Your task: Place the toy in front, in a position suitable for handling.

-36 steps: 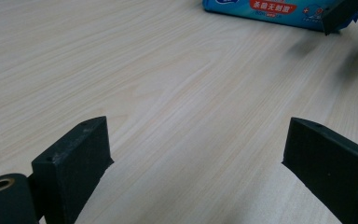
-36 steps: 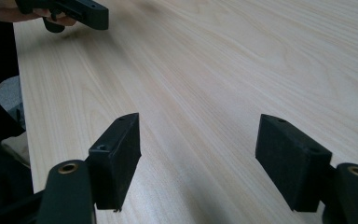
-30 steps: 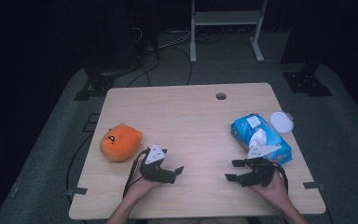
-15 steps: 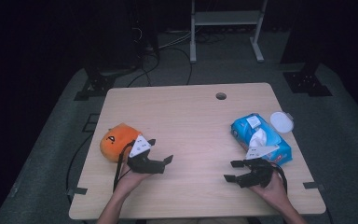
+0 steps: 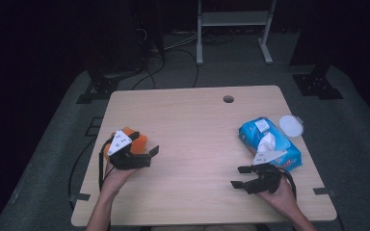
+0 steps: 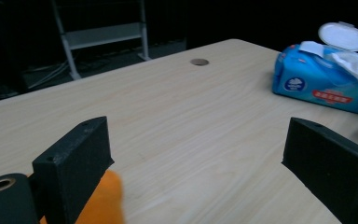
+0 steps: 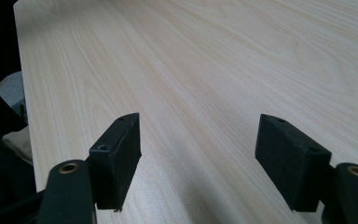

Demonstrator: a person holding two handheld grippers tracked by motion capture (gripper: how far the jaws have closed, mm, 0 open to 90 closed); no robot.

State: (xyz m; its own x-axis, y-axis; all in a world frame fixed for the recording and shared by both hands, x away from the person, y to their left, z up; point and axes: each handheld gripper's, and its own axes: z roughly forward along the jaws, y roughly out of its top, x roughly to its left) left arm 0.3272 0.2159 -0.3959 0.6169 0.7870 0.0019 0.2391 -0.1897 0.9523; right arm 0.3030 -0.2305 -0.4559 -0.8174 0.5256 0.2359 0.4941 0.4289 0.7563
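Near the left edge of the surface (image 5: 197, 125), the left gripper (image 5: 147, 156) is held with its jaws wide apart and nothing between them, just over an orange toy (image 5: 136, 138) that is partly covered by it. In the left gripper view the toy (image 6: 100, 200) is seen beside the left jaw. By the front right corner, the right gripper (image 5: 239, 177) is held wide open above bare wood, near a blue pack of wipes (image 5: 270, 143) with its lid flipped up.
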